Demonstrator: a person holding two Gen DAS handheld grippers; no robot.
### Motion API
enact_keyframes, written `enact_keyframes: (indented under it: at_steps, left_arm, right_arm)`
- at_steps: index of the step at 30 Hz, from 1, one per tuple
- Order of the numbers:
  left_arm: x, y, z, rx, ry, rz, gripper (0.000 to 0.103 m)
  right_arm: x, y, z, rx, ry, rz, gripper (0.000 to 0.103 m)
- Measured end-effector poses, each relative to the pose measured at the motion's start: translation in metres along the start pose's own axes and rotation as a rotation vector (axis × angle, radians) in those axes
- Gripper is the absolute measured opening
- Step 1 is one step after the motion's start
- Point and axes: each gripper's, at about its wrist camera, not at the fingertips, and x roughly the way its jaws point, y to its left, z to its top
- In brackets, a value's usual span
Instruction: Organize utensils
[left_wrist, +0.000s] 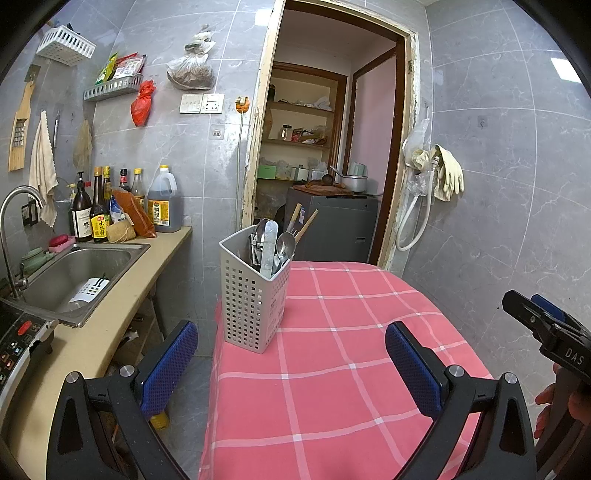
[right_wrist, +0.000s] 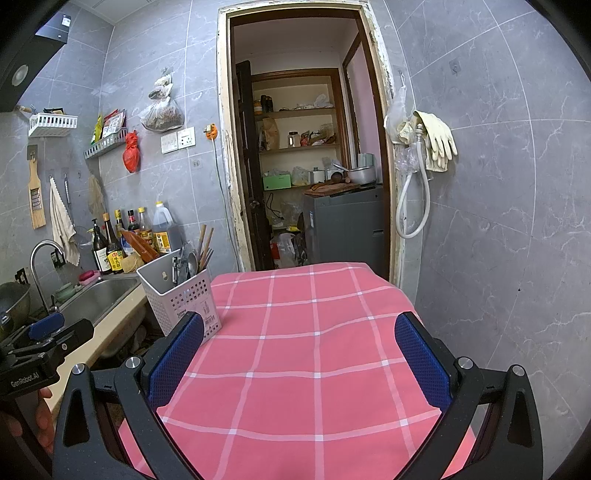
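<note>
sink (left_wrist: 79, 275): far left, set in the kitchen ledge, a white slotted item lies in the basin; not clearly a utensil
bottles (left_wrist: 122, 203): row behind the sink, about seven, some overlap so the count is rough
caddy (left_wrist: 255, 291): one white perforated holder, upright on the left far corner of the counter (left_wrist: 332, 369), the pink check cloth bare around it
utensils (left_wrist: 275, 245): all inside the caddy, handles down; roughly three metal spoons, one flat pale tool, two or three wooden chopsticks; packed tight, exact count unclear
left claw (left_wrist: 291, 369): jaws wide apart, holding nothing, low over the counter's near left, caddy ahead of it and well apart
right claw (right_wrist: 299, 363): jaws wide apart, empty, over the middle of the counter; caddy (right_wrist: 181, 295) just beyond its left pad (right_wrist: 177, 360)
hands: one fingertip edge in each view, 2 claws total
done: looks complete or nearly so, no loose utensil on the cloth in either view
left: nothing visible to pick up; maybe only sorting within the caddy, can't judge from here
</note>
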Motion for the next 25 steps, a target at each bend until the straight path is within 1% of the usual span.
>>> enact_keyframes:
  at_steps: [5,8,12,25]
  left_arm:
    - [0.0014,0.0017,0.0005,-0.003,0.007,-0.011,0.102]
    - [0.0031,0.0034,0.0003,-0.008,0.025,0.007,0.102]
    - [0.0061,0.0047,-0.0011,-0.013,0.051,0.009,0.102]
    - [0.0091,0.0086,-0.0032,-0.007,0.071,0.018,0.102]
  right_arm:
    - [-0.0025,0.0012,-0.0022,0.001,-0.001,0.002,0.102]
    - [-0.0028,0.0018,-0.0023,0.002,-0.002,0.002,0.102]
    - [-0.0031,0.0023,-0.0027,0.001,-0.001,0.002,0.102]
    - [-0.0044,0.0056,-0.0061,0.001,0.005,0.000,0.102]
